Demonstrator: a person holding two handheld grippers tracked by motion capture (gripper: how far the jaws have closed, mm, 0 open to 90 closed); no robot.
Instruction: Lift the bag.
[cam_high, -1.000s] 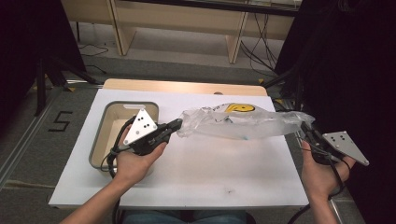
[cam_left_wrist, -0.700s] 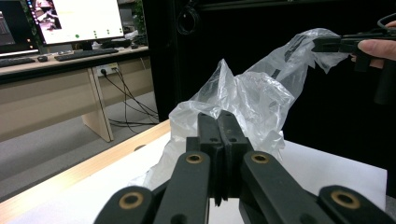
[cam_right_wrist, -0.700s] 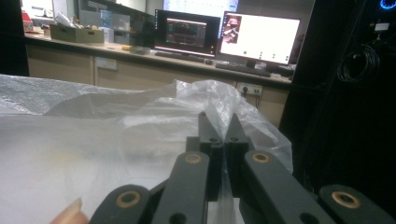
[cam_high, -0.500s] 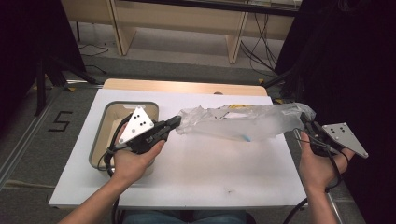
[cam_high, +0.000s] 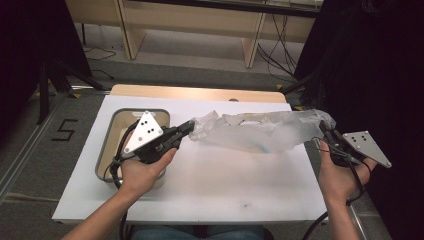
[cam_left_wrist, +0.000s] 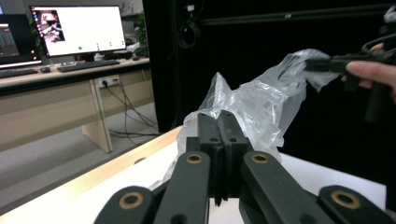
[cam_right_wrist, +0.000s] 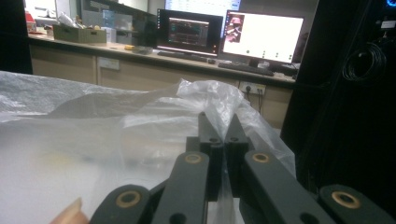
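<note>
A clear plastic bag (cam_high: 260, 131) hangs stretched between the two grippers, lifted off the white table (cam_high: 210, 180). My left gripper (cam_high: 191, 126) is shut on the bag's left end, its black jaws pressed together on the film (cam_left_wrist: 218, 122). At the table's right edge my right gripper (cam_high: 325, 129) is shut on the bag's right end; the film (cam_right_wrist: 215, 100) bunches up around its closed jaws (cam_right_wrist: 219, 126). In the left gripper view the right gripper (cam_left_wrist: 327, 63) and a fingertip show at the far end of the bag (cam_left_wrist: 261, 100).
A grey tray (cam_high: 111, 135) with a beige inside lies on the table's left part, under my left hand. A wooden board (cam_high: 200, 93) runs along the table's far edge. Desks with monitors (cam_right_wrist: 264, 36) stand beyond, and dark curtains hang at both sides.
The bag has turned or been drawn tighter between the grippers: the yellow print seen on it a second ago is out of sight. Both hands have barely moved.
</note>
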